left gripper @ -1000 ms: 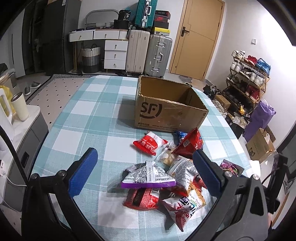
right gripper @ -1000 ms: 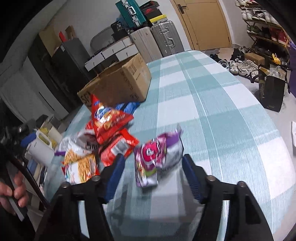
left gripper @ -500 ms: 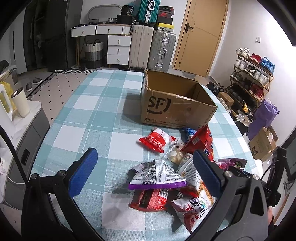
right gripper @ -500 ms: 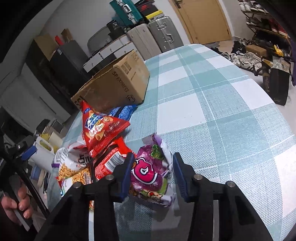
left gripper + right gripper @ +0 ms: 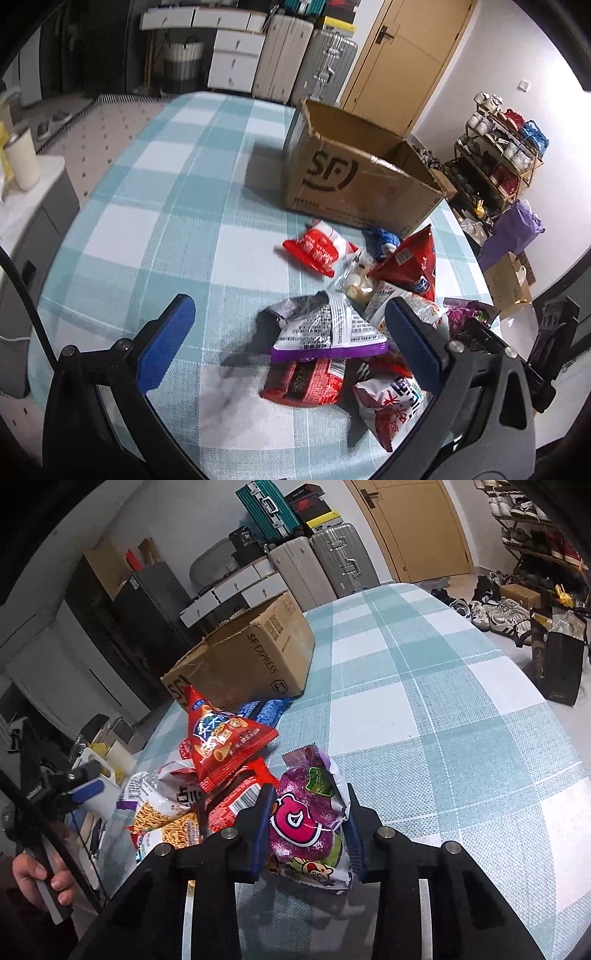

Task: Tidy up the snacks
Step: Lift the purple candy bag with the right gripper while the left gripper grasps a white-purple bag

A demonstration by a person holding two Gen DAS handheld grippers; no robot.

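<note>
- So the right gripper [image 5: 308,825] has just clamped down on the purple snack bag [image 5: 310,812]: a second ago its jaws were standing wide on either side of it, and now both pads are pressing into the foil and crinkling it.
- The bag is still sitting at the near edge of the table, right beside the snack pile [image 5: 207,775], so I'm guessing the lift hasn't started yet. With the grab done, carrying it over to the cardboard box [image 5: 251,657] looks like the next bit.
- The left gripper [image 5: 291,339] is staying wide open with nothing between its pads. It's been dropping closer to the pile over the last second, and it's now hovering over the silver bag with the purple edge [image 5: 325,328], so that's probably its pick.
- The box is sitting open-topped just behind the pile. I can't see anything inside it from either angle, so the sorting is looking pretty early on.
- The rest of the pile is still lying loose: a red triangle bag [image 5: 221,738], a small red and white packet [image 5: 317,249], a blue wrapper [image 5: 384,240] by the box.
- The table [image 5: 443,709] is wearing a teal and white checked cloth, mostly bare on the far side.
- The room's pretty cluttered: suitcases [image 5: 332,561] stacked by a wooden door [image 5: 402,62], white drawers [image 5: 236,55], a shoe rack [image 5: 498,155] along the wall.
</note>
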